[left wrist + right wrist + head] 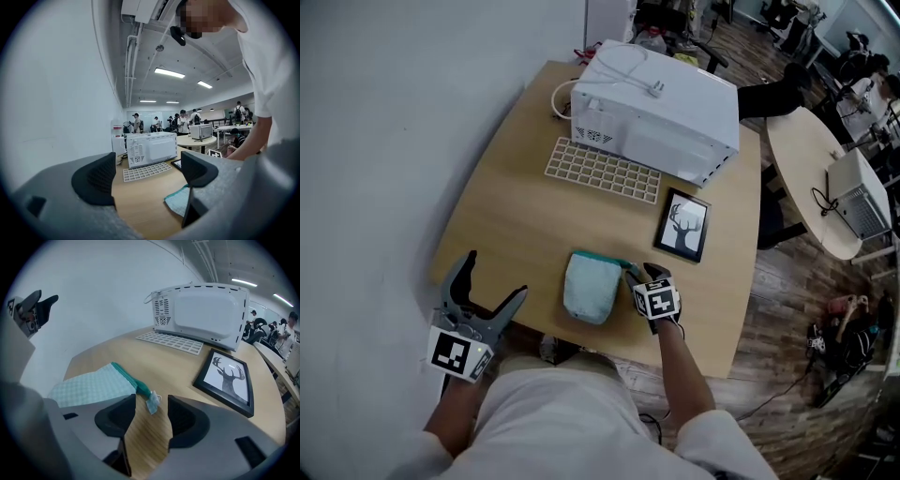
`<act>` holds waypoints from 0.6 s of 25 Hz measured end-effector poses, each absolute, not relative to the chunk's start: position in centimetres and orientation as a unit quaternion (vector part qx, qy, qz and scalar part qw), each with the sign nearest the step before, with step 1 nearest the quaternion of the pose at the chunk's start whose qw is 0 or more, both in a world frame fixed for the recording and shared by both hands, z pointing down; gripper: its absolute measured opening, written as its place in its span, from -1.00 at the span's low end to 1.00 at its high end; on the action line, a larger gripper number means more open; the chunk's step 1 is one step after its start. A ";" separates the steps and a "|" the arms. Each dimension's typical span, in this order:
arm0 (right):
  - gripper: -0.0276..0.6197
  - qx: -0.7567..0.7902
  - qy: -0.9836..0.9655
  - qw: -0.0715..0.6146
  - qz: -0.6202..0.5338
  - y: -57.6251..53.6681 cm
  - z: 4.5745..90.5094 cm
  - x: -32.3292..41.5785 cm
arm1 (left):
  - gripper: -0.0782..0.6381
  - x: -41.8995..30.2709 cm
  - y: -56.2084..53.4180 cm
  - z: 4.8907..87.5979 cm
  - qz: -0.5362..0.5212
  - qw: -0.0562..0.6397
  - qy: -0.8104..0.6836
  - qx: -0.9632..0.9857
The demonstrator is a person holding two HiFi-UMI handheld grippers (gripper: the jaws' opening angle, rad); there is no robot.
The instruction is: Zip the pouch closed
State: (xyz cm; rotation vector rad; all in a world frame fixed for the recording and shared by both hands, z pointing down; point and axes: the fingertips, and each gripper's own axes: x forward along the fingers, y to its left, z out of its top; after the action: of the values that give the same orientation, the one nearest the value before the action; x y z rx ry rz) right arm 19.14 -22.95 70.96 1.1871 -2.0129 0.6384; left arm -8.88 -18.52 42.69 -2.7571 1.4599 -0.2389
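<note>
A light teal checked pouch (591, 288) lies near the front edge of the wooden table (516, 216). In the right gripper view, the pouch (91, 386) has a darker teal zipper band (127, 375) ending in a small pull tab (152, 402). My right gripper (151, 411) points down at that tab, its jaws partly apart, the tab just ahead of the gap and untouched. In the head view, the right gripper (643, 273) sits at the pouch's right end. My left gripper (497, 277) hovers open at the table's front left, holding nothing; its view shows a pouch corner (179, 199).
A white microwave (661, 112) with a cable on top stands at the back, with a white grid tray (602, 172) in front of it. A framed deer picture (685, 226) lies right of the pouch. A round table (811, 178) stands further right, and several people are in the room behind.
</note>
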 end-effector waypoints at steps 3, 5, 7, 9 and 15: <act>-0.35 0.462 -0.772 0.360 0.246 -22.8 71.4 19.4 | 0.42 -9.3 -18.4 42.4 -0.074 0.004 0.474 -0.877; -0.41 0.465 -0.768 0.363 0.247 -22.9 71.5 19.5 | 0.42 -9.6 -18.1 42.3 -0.073 0.000 0.477 -0.876; -0.45 0.462 -0.768 0.366 0.249 -22.9 71.7 19.4 | 0.42 -10.1 -17.9 42.3 -0.074 -0.004 0.483 -0.873; -0.50 0.457 -0.768 0.372 0.252 -22.9 72.0 19.2 | 0.42 -10.6 -17.8 42.6 -0.074 -0.009 0.489 -0.869; -0.85 0.454 -0.770 0.374 0.247 -22.7 72.0 19.2 | 0.42 -11.2 -17.9 42.8 -0.071 -0.016 0.494 -0.867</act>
State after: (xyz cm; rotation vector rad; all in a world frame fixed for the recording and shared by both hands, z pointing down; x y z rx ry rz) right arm 19.19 -22.74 71.98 1.1629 -1.9710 0.6320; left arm -11.23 -17.88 42.80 -2.7504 1.5666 -0.2261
